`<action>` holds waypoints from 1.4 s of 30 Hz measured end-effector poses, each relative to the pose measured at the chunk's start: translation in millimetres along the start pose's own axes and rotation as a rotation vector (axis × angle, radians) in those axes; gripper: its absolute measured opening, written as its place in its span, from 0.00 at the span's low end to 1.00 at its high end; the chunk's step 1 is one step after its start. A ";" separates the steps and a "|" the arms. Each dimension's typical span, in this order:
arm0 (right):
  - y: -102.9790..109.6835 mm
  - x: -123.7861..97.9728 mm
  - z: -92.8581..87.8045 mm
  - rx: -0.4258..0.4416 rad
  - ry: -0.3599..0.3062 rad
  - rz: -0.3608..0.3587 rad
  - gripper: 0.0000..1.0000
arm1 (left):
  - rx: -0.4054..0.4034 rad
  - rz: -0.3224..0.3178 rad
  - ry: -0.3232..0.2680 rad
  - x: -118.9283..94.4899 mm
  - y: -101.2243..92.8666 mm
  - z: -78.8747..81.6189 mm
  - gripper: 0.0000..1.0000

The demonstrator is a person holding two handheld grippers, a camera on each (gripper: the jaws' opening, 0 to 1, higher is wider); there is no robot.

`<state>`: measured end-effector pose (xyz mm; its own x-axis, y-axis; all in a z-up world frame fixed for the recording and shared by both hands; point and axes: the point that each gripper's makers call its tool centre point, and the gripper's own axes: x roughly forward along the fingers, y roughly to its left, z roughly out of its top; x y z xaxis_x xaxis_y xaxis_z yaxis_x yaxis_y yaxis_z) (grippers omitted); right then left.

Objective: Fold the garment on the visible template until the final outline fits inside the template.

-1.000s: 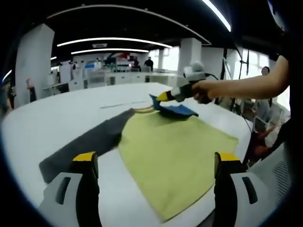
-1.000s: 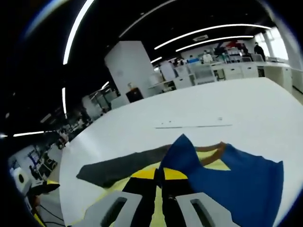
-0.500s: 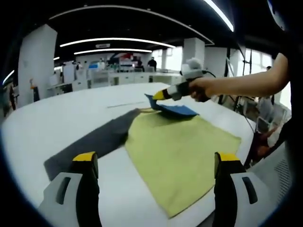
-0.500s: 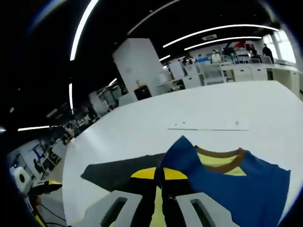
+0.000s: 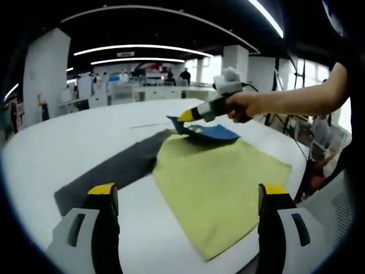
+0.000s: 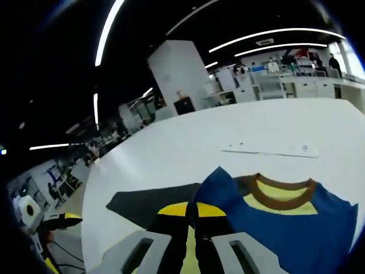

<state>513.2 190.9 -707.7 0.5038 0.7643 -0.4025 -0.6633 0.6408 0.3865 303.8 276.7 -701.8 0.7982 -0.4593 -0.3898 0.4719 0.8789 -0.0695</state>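
Garment, yellow-green with a blue sleeve and a brown-trimmed collar, lies flat on the white table ahead of the left gripper, whose yellow-tipped fingers stand spread apart and hold nothing. A dark grey template stretches beyond the left finger, partly under the cloth. At the garment's far end the right gripper, in a person's hand, has its fingers pressed together on the blue sleeve and holds that corner off the table. Compared with a second ago, the sleeve has been carried further toward the collar, and in the right gripper view more of the collar shows just past the closed fingers.
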 end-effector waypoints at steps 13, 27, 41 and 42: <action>21.2 11.3 -28.8 -0.071 0.085 0.057 0.00 | -0.005 0.001 -0.004 -0.7 1.1 -1.2 0.99; 29.0 30.9 -60.2 -0.009 0.138 0.054 0.00 | -0.006 0.007 -0.006 -2.8 3.8 -1.5 0.99; 1.5 6.9 -48.0 -0.076 0.143 -0.031 0.45 | 0.004 0.022 -0.010 -5.3 8.8 1.8 0.99; -1.4 4.7 -47.2 -0.073 0.144 -0.039 0.49 | 0.005 0.021 -0.013 -5.2 8.5 2.4 0.99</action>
<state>490.4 190.2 -749.3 0.4490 0.7174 -0.5327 -0.6860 0.6588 0.3089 304.6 286.3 -698.2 0.8128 -0.4420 -0.3794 0.4564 0.8880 -0.0568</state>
